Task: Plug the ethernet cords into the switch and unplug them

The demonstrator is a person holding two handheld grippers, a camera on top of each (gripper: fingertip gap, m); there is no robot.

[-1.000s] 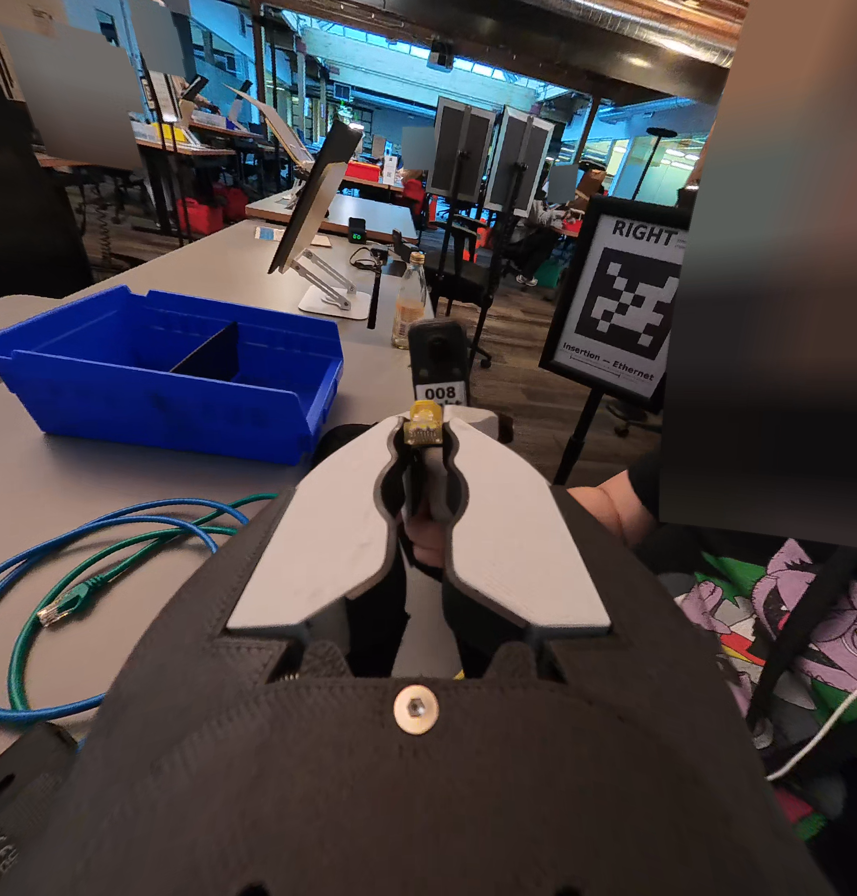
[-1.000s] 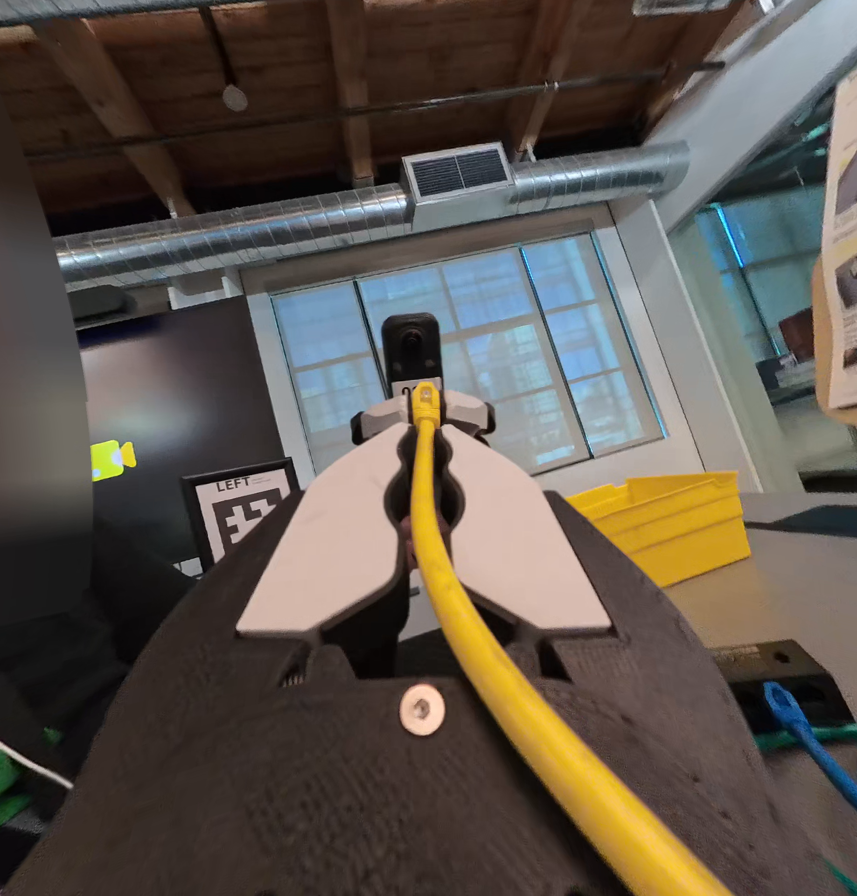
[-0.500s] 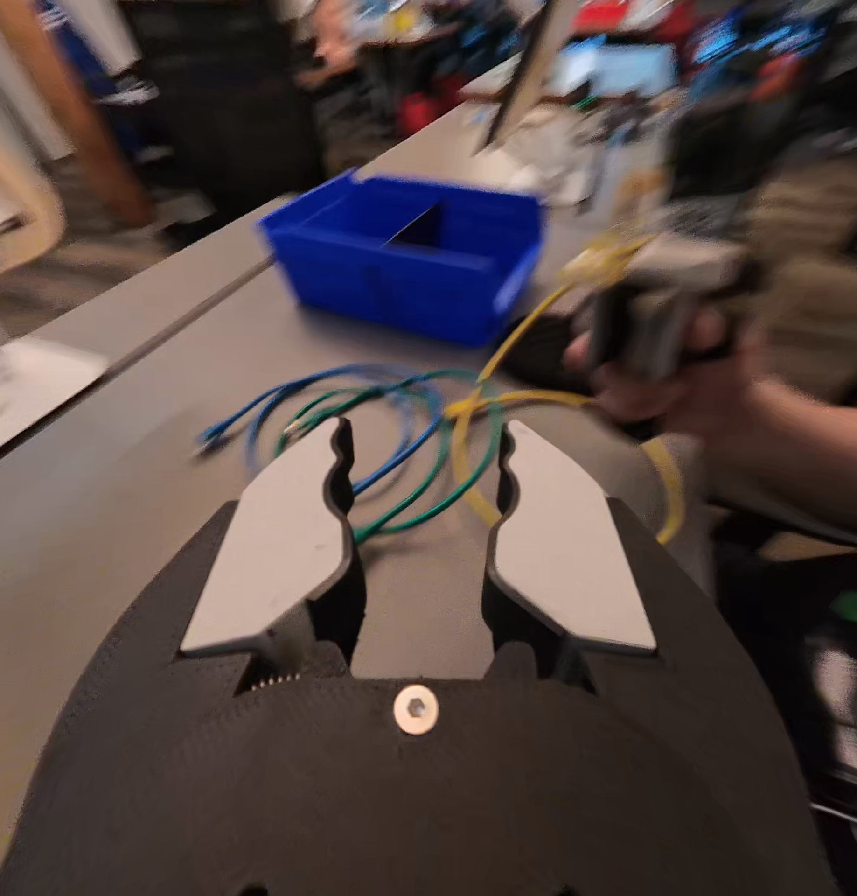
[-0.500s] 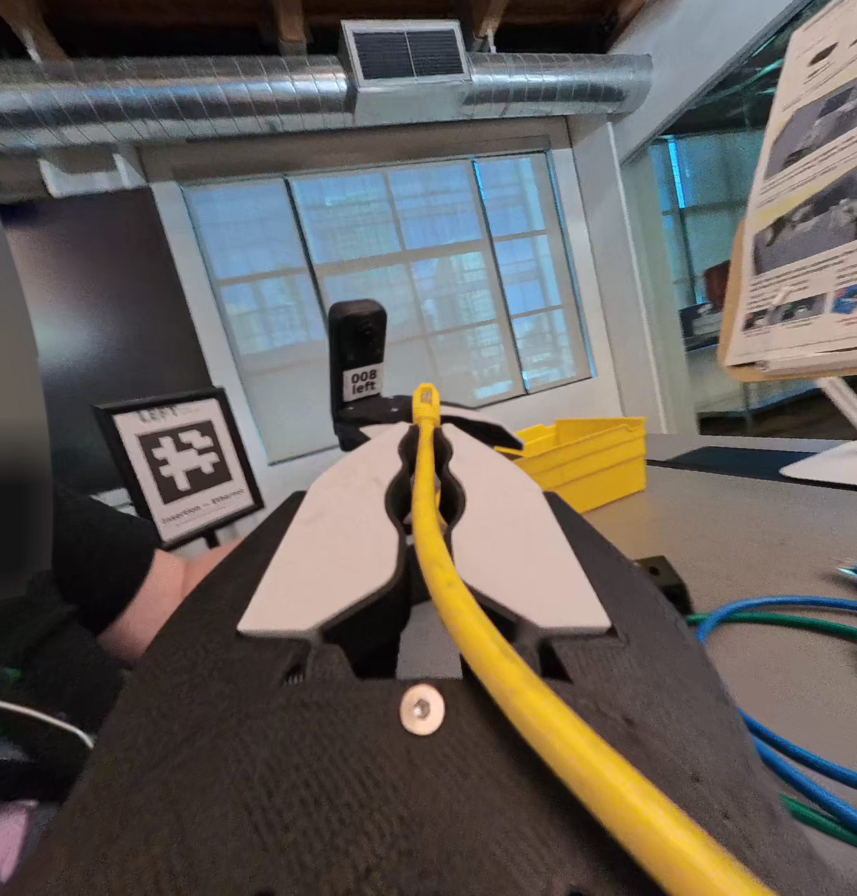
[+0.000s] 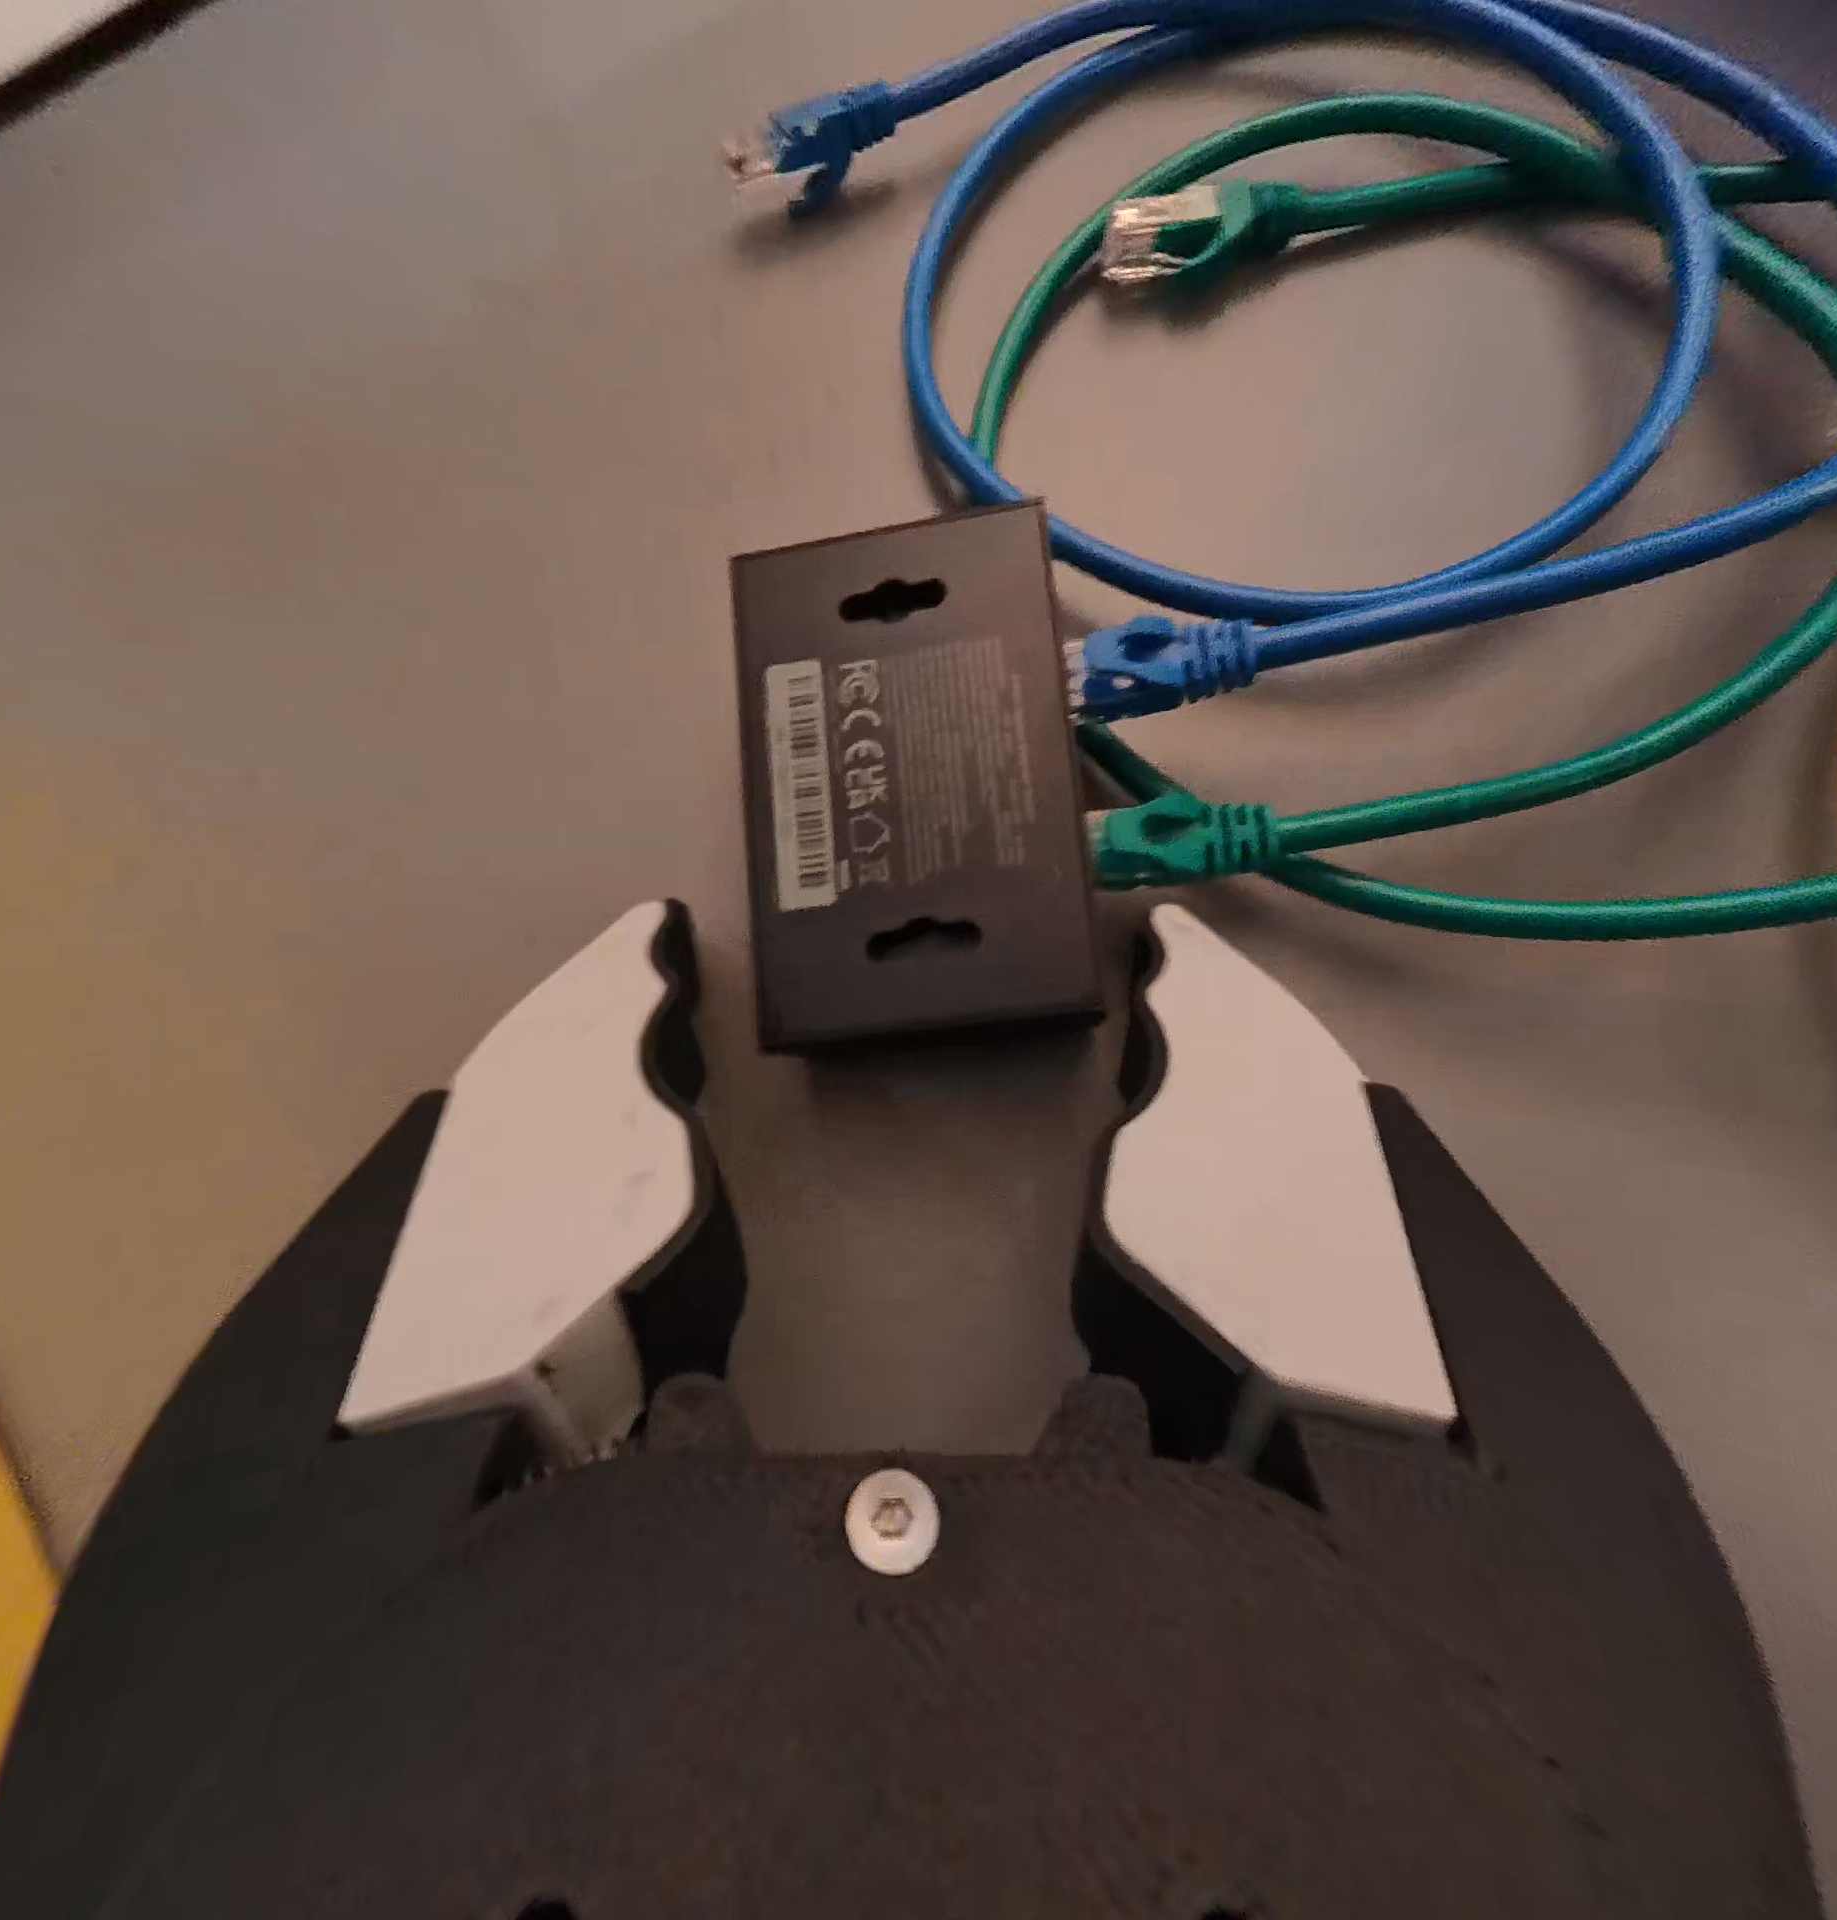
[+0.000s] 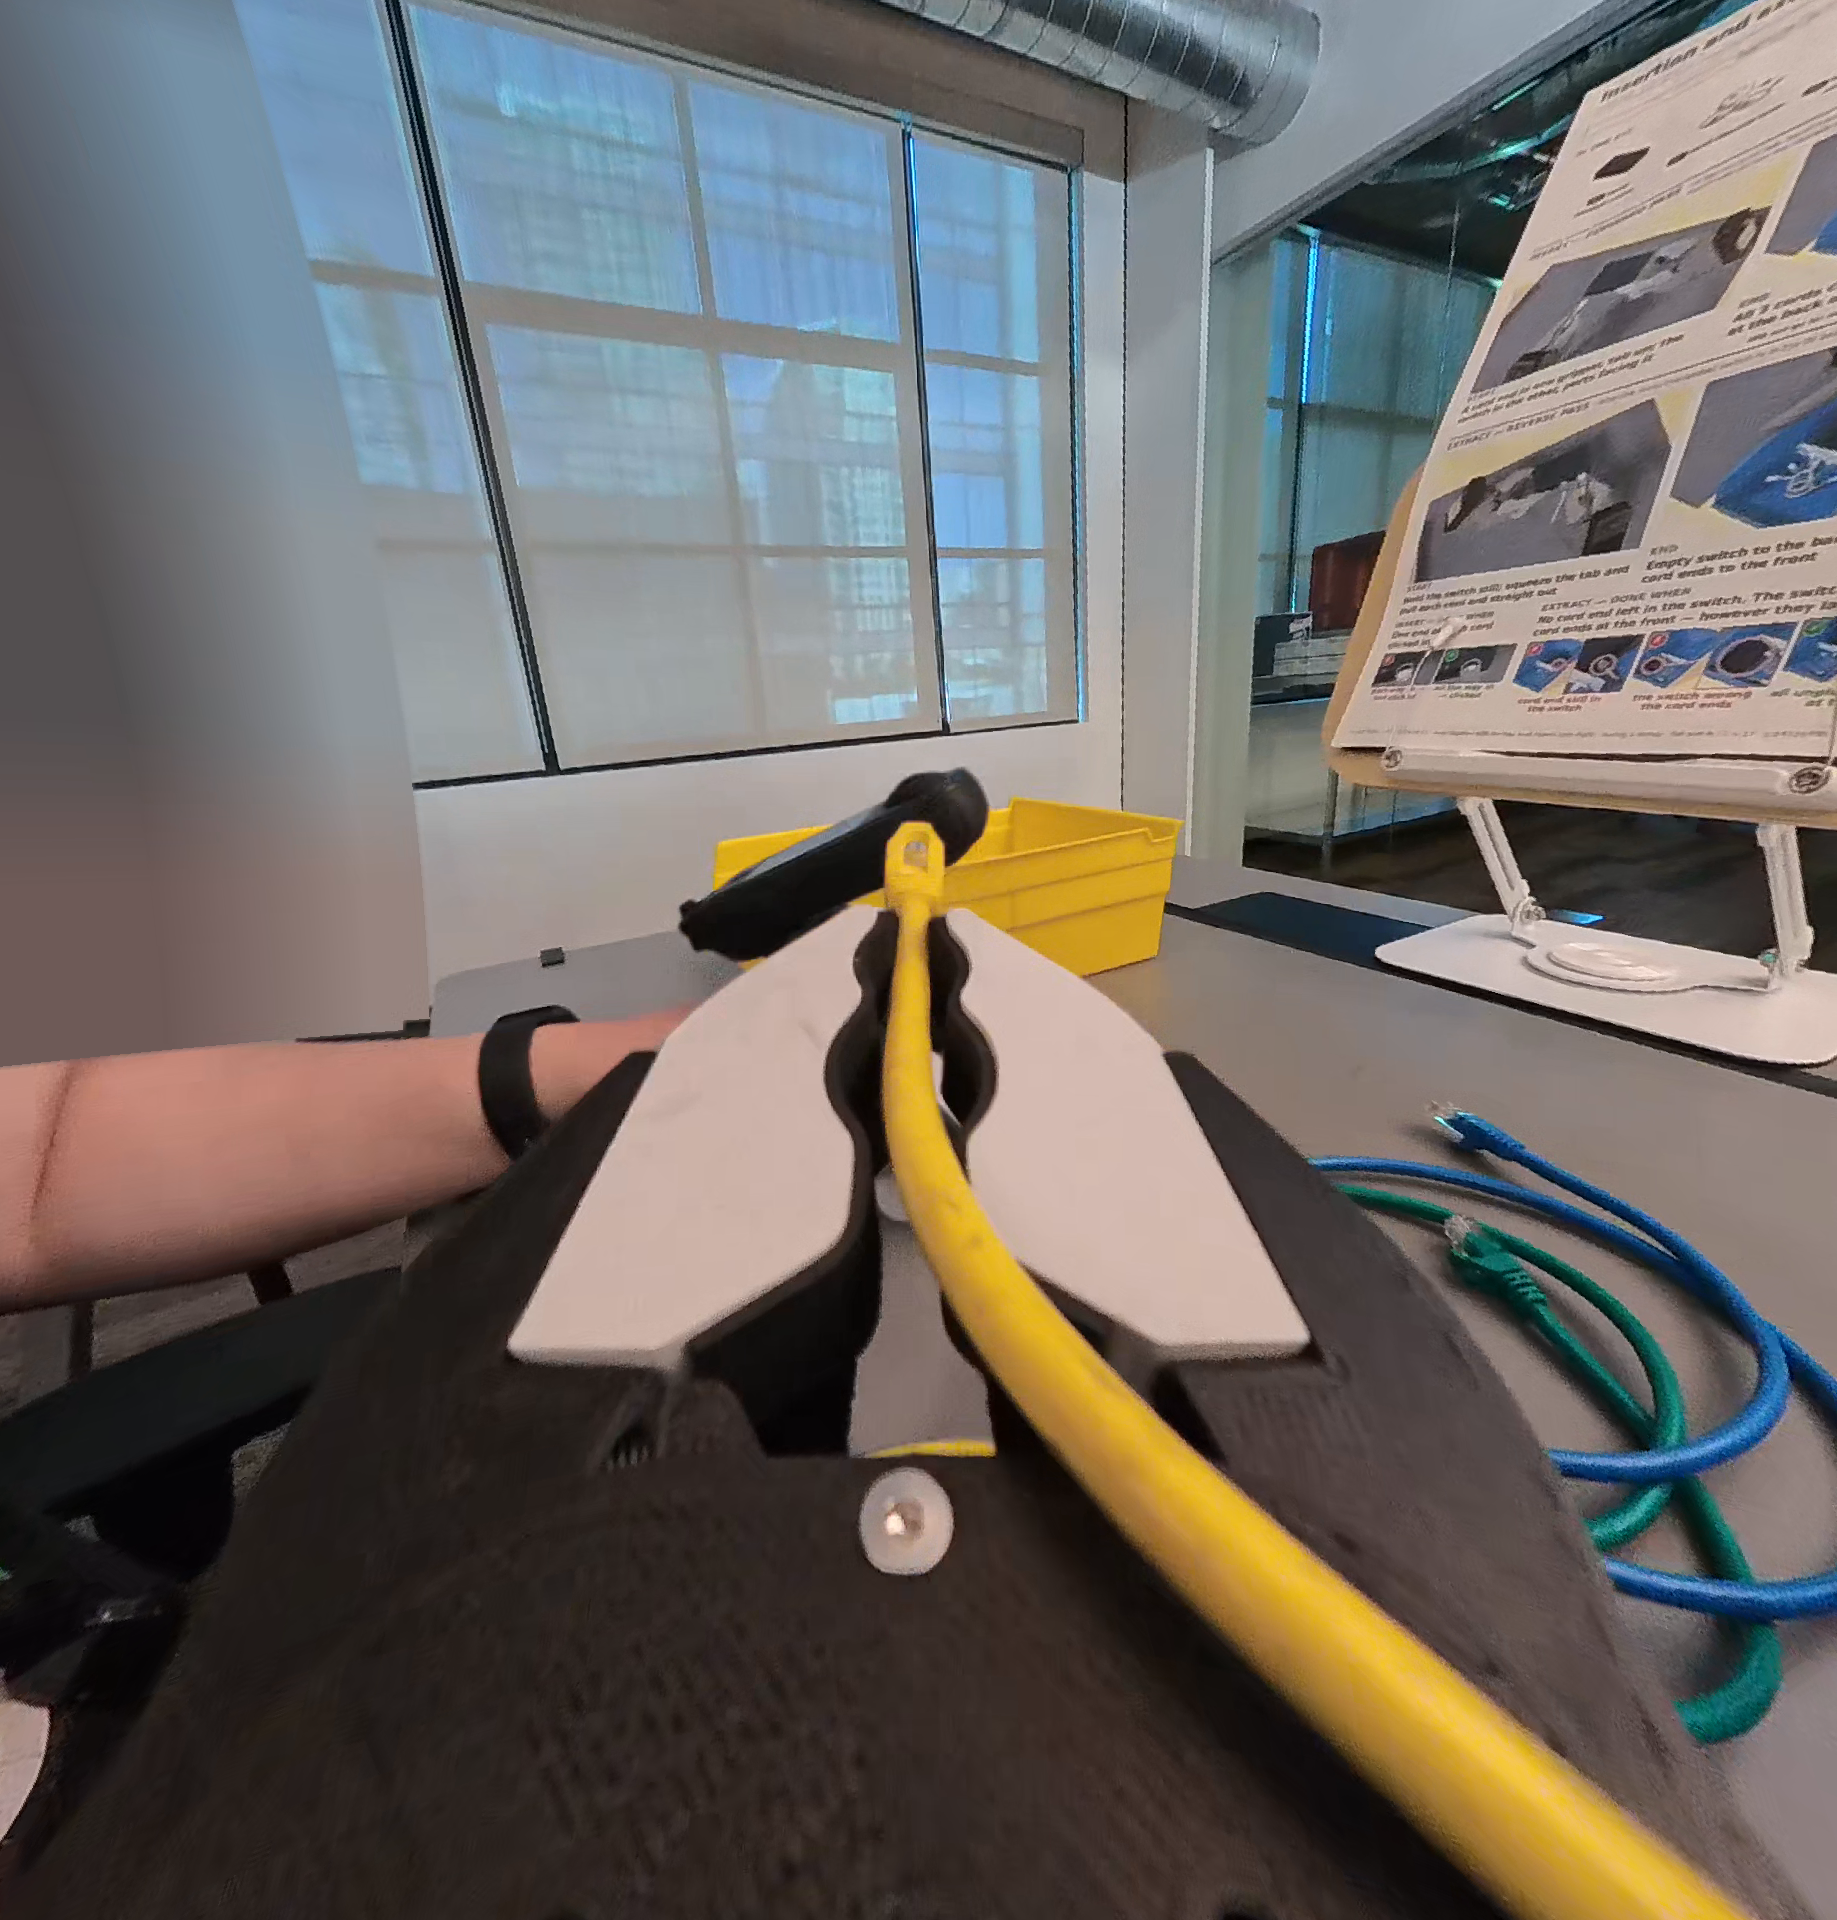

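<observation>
Your left tool [image 5: 909,940] hangs over the black switch [image 5: 912,784], jaws spread wide, gripping nothing, the near end of the switch sitting between its tips. The switch lies label-side up on the grey surface [image 5: 322,520], with the blue cord [image 5: 1163,665] and green cord [image 5: 1174,840] plugged into its right side (their free ends lie loose beyond). Your right tool [image 6: 909,935] is clamped on the yellow cord [image 6: 997,1226], plug poking past the tips.
</observation>
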